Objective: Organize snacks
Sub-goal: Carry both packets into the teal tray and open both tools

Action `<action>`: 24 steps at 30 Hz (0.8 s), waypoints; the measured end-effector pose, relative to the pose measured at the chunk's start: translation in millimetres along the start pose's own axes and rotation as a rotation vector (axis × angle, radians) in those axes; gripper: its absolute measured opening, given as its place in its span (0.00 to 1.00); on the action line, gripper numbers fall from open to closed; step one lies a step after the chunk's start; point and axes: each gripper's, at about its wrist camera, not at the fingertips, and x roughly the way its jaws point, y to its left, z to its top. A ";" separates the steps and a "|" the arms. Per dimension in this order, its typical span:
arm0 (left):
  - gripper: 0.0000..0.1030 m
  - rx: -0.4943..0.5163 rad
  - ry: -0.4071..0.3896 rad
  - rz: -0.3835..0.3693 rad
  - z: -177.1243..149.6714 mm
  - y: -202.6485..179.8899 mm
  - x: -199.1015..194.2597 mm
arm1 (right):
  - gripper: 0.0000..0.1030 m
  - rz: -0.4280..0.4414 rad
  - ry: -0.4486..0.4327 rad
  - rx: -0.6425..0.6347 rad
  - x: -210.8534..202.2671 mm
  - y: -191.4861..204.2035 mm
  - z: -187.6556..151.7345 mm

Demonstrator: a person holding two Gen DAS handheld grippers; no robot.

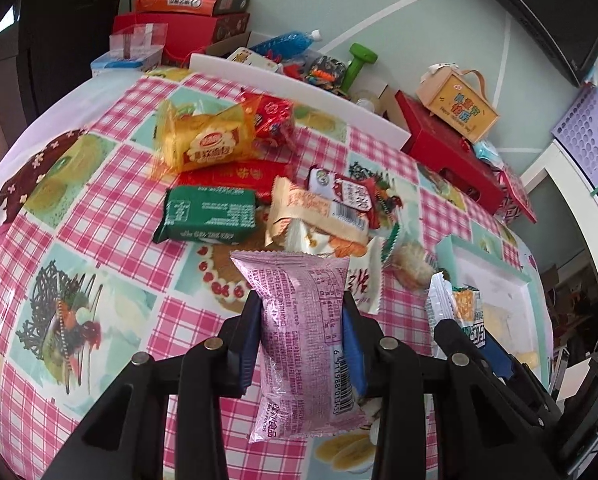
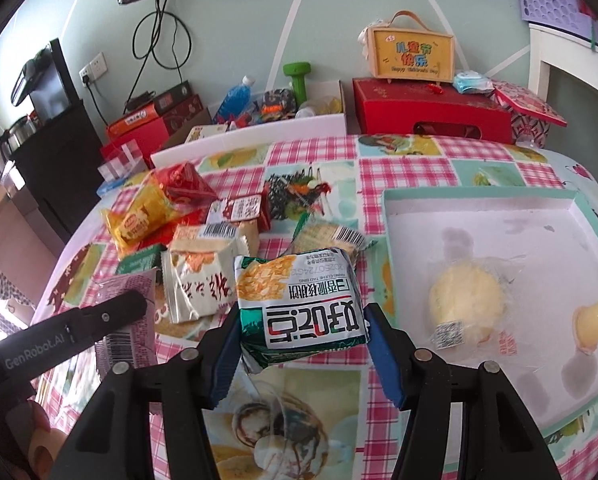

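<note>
My left gripper (image 1: 301, 330) is shut on a pink snack packet (image 1: 305, 340), held lengthwise above the checked tablecloth. My right gripper (image 2: 303, 340) is shut on a green-and-white snack packet (image 2: 299, 312), which also shows at the right of the left wrist view as the green-and-white packet (image 1: 465, 312). A pile of snacks lies beyond: a yellow bag (image 1: 207, 140), a green packet (image 1: 209, 212), a beige packet (image 1: 319, 216) and a red packet (image 1: 273, 114). A white tray with a teal rim (image 2: 479, 194) sits to the right, holding a round yellow cake (image 2: 465, 300) and a yellow jelly cup (image 2: 595, 320).
Along the table's far edge stand a white board (image 1: 299, 88), red boxes (image 2: 431, 112), a small gift box with a handle (image 2: 413, 54), a blue bottle (image 2: 235, 100) and a green dumbbell (image 2: 299, 76). A black cabinet with kettles (image 2: 51, 152) stands at the left.
</note>
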 end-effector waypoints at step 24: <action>0.37 0.291 -0.029 -0.131 29.3 -158.1 2.6 | 0.60 -0.290 -0.226 0.412 -70.9 -167.1 12.9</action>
